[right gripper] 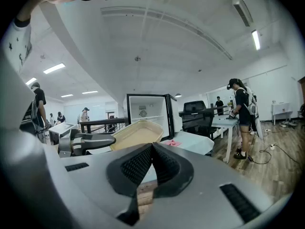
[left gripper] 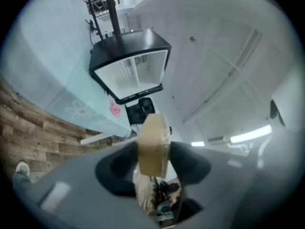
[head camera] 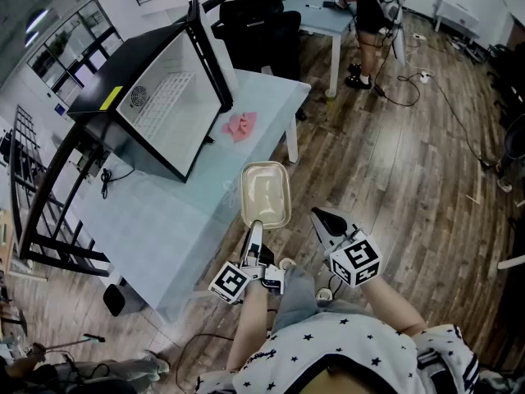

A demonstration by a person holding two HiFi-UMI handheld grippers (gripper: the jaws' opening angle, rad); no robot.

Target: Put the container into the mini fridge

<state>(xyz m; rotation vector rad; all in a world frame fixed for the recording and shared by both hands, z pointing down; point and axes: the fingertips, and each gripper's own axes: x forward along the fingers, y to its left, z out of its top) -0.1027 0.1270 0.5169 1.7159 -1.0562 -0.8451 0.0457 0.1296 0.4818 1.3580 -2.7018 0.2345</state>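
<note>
The container (head camera: 265,194), a shallow beige tray with rounded corners, is hanging empty, open side up, over the bench (head camera: 156,220) edge, its near end pinched in the left gripper (head camera: 256,232) jaws. The black fridge (head camera: 164,97) is standing well beyond it on the bench, its door open.

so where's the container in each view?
Head view: container at centre, gripped at its near end by the left claw.
Left gripper view: container edge-on between the jaws, centre, slightly low.
Right gripper view: container left of centre, above the jaws, in front of the fridge.
Shared landmark: open fridge.
</note>
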